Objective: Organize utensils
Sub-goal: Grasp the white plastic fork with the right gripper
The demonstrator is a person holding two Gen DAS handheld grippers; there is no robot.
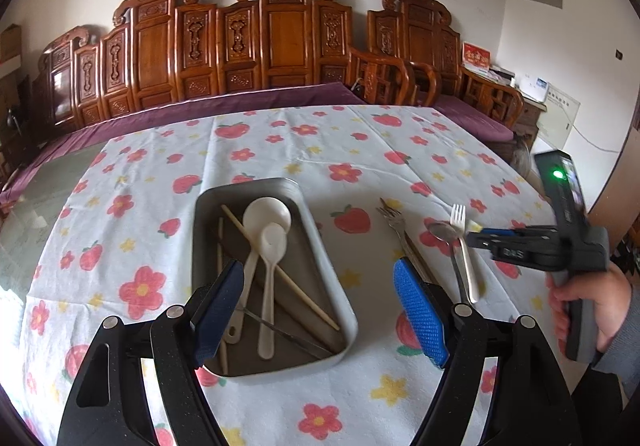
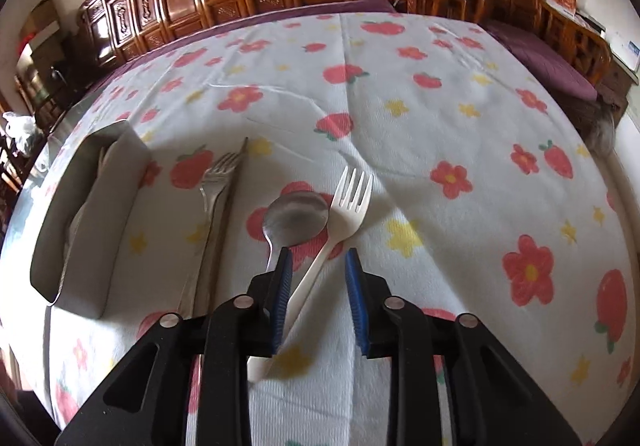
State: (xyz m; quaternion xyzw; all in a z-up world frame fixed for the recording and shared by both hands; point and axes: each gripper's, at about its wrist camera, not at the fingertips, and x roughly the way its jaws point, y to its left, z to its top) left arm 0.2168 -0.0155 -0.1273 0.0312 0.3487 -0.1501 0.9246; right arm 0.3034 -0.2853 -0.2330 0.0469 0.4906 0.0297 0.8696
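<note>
Left wrist view: left gripper (image 1: 320,316), blue-padded jaws spread wide and empty, above the near end of a grey rectangular metal tray (image 1: 338,282) on the floral-clothed surface (image 1: 352,149). Tray holds two cream plastic spoons (image 1: 267,242), pale wooden chopsticks (image 1: 280,272) and a thin dark utensil, type unclear. Right of the tray, on the cloth: steel fork (image 1: 394,219) beside a dark stick; further right, steel spoon (image 1: 442,233) and white plastic fork (image 1: 462,242). The right gripper (image 1: 478,234), held by a hand (image 1: 588,302), reaches over these last two.

Right wrist view: right gripper (image 2: 318,298), jaws partly parted, gripping nothing; white plastic fork's handle (image 2: 308,282) lies between them, apparently untouched. Steel spoon (image 2: 294,217) just left of it.
</note>
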